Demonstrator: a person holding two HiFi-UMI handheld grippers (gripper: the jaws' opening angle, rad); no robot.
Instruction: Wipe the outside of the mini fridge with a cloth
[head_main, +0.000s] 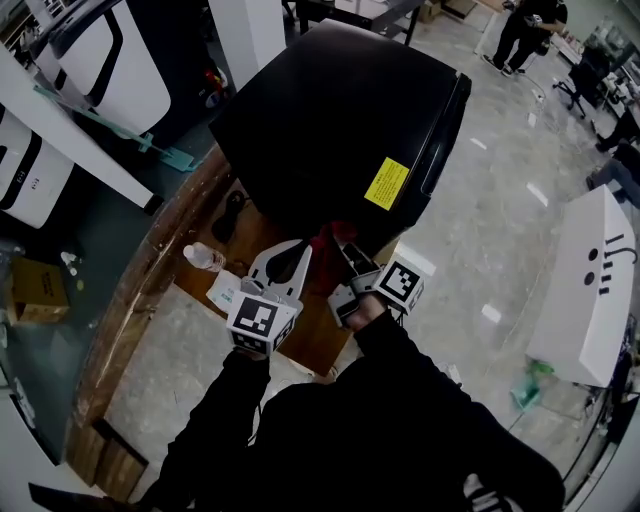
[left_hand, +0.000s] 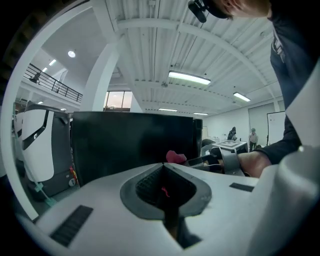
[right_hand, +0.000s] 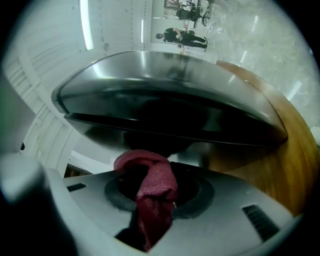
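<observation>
**Cloth at the fridge's near face: wiping under way or about to start**

Pale workshop flooring surrounds a wooden platform (head_main: 150, 290) on which the black mini fridge (head_main: 340, 110) stands, its near face carrying a yellow sticker (head_main: 387, 183). A plastic bottle (head_main: 205, 258) lies on the platform to the left, apart from the work.

The right gripper (head_main: 345, 255) has its jaws clamped on a red cloth (right_hand: 155, 192), which bunches above the jaws and trails below them. In the head view the cloth sits at the lower edge of the near face, but contact with the fridge cannot be confirmed.

The left gripper (head_main: 298, 256) is held just beside the cloth with its jaws drawn together. A small red fleck shows in their seam, and it cannot be told whether this is a pinch of cloth.

Judged progress: the cloth is in hand and at the fridge, so the fetching step is done. The glossy surfaces show no streaks, damp patches or dust lines that would separate wiped from unwiped areas. The top, the sides and the door face must therefore all be treated as still to do
</observation>
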